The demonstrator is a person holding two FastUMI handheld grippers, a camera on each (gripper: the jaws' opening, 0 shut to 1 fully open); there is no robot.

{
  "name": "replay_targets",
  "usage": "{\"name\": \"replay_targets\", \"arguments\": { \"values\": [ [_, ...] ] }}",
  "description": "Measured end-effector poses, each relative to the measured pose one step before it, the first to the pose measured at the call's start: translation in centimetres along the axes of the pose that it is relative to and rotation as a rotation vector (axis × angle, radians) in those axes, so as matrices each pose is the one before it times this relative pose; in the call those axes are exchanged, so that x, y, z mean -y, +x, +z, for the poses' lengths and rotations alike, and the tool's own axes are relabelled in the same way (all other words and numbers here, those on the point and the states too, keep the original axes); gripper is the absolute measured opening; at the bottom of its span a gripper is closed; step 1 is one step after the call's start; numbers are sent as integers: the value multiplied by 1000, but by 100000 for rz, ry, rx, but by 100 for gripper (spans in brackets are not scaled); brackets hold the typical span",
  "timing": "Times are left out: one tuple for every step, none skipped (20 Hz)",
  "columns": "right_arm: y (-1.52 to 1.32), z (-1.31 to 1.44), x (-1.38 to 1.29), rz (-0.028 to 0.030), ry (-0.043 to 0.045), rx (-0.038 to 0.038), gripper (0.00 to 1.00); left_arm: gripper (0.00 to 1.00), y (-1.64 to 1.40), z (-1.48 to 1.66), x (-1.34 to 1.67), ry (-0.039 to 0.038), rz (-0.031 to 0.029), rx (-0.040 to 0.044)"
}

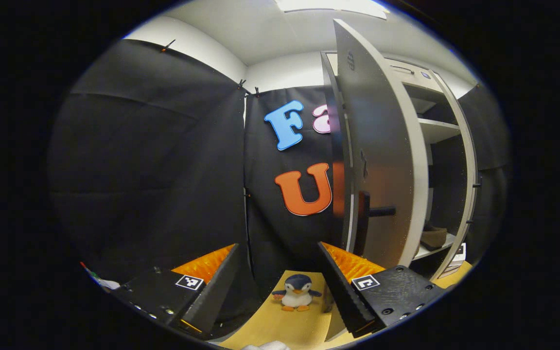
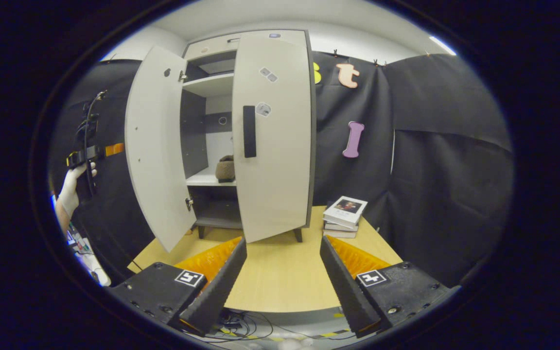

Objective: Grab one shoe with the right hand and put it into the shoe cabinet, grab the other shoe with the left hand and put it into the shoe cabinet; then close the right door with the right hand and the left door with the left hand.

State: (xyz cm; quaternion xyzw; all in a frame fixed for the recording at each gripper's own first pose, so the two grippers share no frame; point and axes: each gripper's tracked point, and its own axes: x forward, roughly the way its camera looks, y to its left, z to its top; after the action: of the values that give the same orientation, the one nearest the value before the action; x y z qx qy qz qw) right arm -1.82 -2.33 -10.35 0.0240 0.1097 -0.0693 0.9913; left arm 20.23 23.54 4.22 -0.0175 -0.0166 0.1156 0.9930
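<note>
The white shoe cabinet point(image 2: 221, 85) stands on the wooden table point(image 2: 280, 277). Its right door point(image 2: 275, 160) lies shut or nearly so against the front. Its left door point(image 2: 151, 146) is swung wide open. A brown shoe point(image 2: 225, 169) rests on the middle shelf; I cannot tell whether a second one sits behind the right door. My right gripper point(image 2: 283, 240) hangs open over the table, well in front of the cabinet. My left gripper point(image 1: 277, 248) is open and empty, outside the left door point(image 1: 377, 146), whose dark handle point(image 1: 375, 211) faces me. The brown shoe point(image 1: 433, 237) shows past the door's edge.
A gloved hand point(image 2: 72, 187) holds the left gripper point(image 2: 85, 155) beyond the open door. A penguin toy point(image 1: 295, 291) sits on the table point(image 1: 285, 325) beside the cabinet. Stacked books point(image 2: 343, 214) lie right of the cabinet. Black cloth walls close in all around.
</note>
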Motion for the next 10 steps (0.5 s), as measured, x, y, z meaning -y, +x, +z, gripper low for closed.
{"name": "replay_targets", "arguments": {
  "values": [
    [-364,-57,385,-1413,734,265,99,91,487,-126,426,-764,-1480,-883],
    [-231,-23,298,-1175,574,-391,99,95,297,117,104,-78,100,-211],
    [-218,-97,237,-782,345,-335,99,94,57,117,37,476,-65,1694],
    [-117,40,255,-903,241,-13,100,92,-309,190,182,907,144,1761],
    [-244,87,375,-1131,-115,380,99,90,-191,159,178,848,-164,1215],
    [-65,81,286,-964,-167,330,99,90,-60,-44,155,1233,146,523],
    [-78,-20,231,-546,292,199,99,90,-6,1,70,646,218,340],
    [-141,-37,121,67,692,191,99,90,-11,68,224,-259,-32,-531],
    [-76,-183,72,221,838,111,99,90,5,-57,489,-1225,-657,-858],
    [-28,-316,74,345,236,-551,99,89,-354,64,304,-1,657,-333]
  ]
}}
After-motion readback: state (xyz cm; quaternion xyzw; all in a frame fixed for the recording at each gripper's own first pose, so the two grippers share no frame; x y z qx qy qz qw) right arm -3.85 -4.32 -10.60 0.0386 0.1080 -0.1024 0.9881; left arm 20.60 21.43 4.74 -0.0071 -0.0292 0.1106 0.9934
